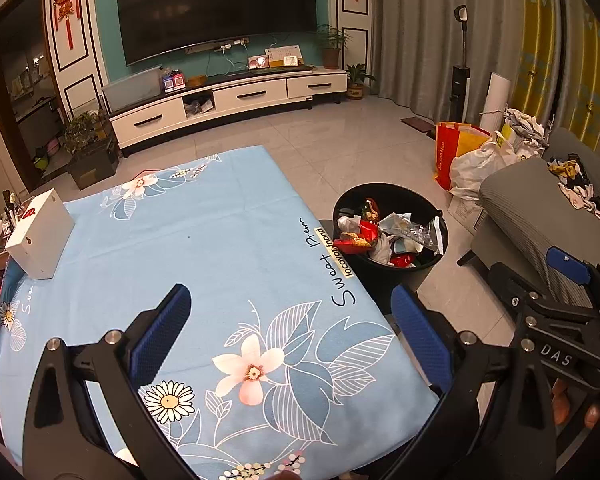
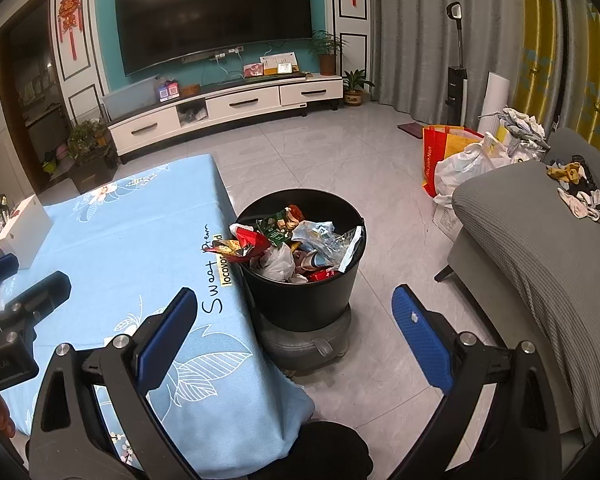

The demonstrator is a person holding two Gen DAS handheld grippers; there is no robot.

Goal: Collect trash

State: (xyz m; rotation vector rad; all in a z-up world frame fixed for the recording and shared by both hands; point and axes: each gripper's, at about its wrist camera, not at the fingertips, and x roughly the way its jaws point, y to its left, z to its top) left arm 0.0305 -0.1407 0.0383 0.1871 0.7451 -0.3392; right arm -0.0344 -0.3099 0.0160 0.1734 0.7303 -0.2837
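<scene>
A black trash bin (image 1: 400, 276) (image 2: 300, 300) stands on the floor by the table's right edge, full of crumpled wrappers (image 1: 384, 236) (image 2: 292, 244) in red, green, white and clear plastic. The table wears a light blue flowered cloth (image 1: 204, 248) (image 2: 136, 224). My left gripper (image 1: 292, 328) is open and empty above the cloth's near right part. My right gripper (image 2: 296, 328) is open and empty, just in front of the bin, and it also shows in the left wrist view (image 1: 568, 272) at the right.
A white box (image 1: 40, 236) (image 2: 24, 228) sits at the table's far left edge. A grey sofa (image 2: 540, 248) with socks stands to the right, with bags (image 2: 460, 160) behind it. A TV stand (image 2: 228, 108) lines the far wall.
</scene>
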